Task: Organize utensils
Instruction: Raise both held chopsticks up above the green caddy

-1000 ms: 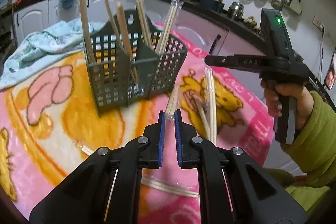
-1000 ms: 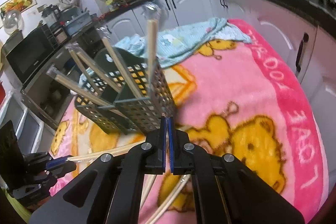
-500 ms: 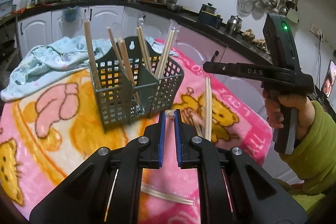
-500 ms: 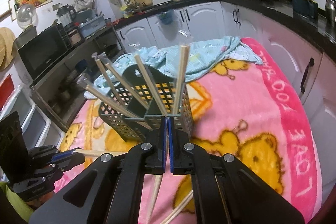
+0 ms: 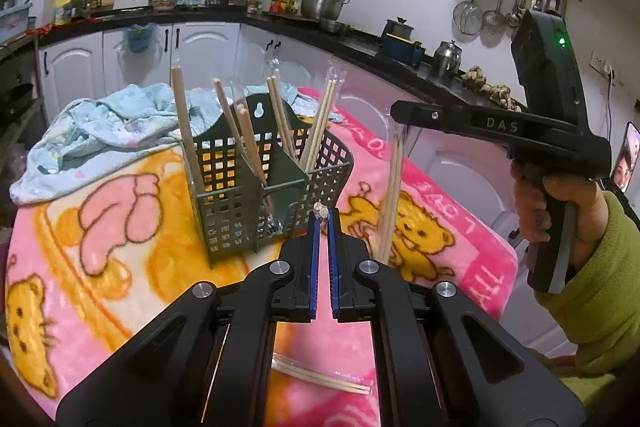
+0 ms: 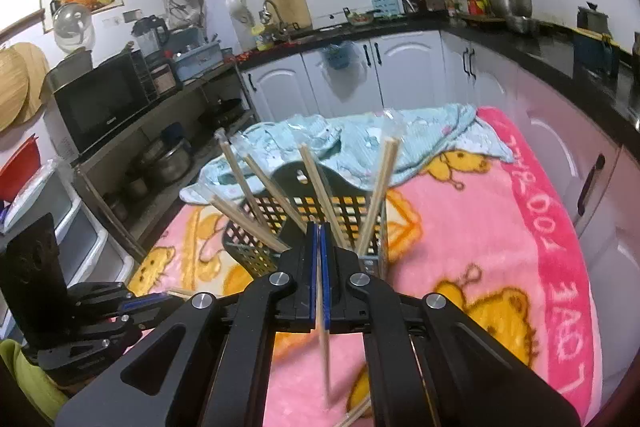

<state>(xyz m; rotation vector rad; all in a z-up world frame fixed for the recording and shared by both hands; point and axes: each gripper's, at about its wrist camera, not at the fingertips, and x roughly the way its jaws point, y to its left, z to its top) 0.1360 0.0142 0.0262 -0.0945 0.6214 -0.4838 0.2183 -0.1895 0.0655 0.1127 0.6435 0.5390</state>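
A dark green slotted utensil caddy [image 5: 256, 195] stands on the pink blanket with several wrapped chopstick pairs upright in it; it also shows in the right wrist view [image 6: 320, 211]. My left gripper [image 5: 321, 223] is shut on the end of a wrapped chopstick pair [image 5: 321, 215], just in front of the caddy. My right gripper [image 6: 319, 231] is shut on another chopstick pair [image 6: 322, 327] that hangs down from its jaws; in the left wrist view that pair [image 5: 390, 195] hangs to the right of the caddy.
A pink cartoon blanket [image 5: 120, 227] covers the table. A light blue cloth [image 5: 100, 131] lies bunched behind the caddy. One wrapped chopstick pair [image 5: 320, 379] lies on the blanket under my left gripper. Kitchen counters and white cabinets surround the table.
Both grippers have risen and pulled back from the blanket with their chopstick pairs. The right pair now hangs free in the air beside the caddy.
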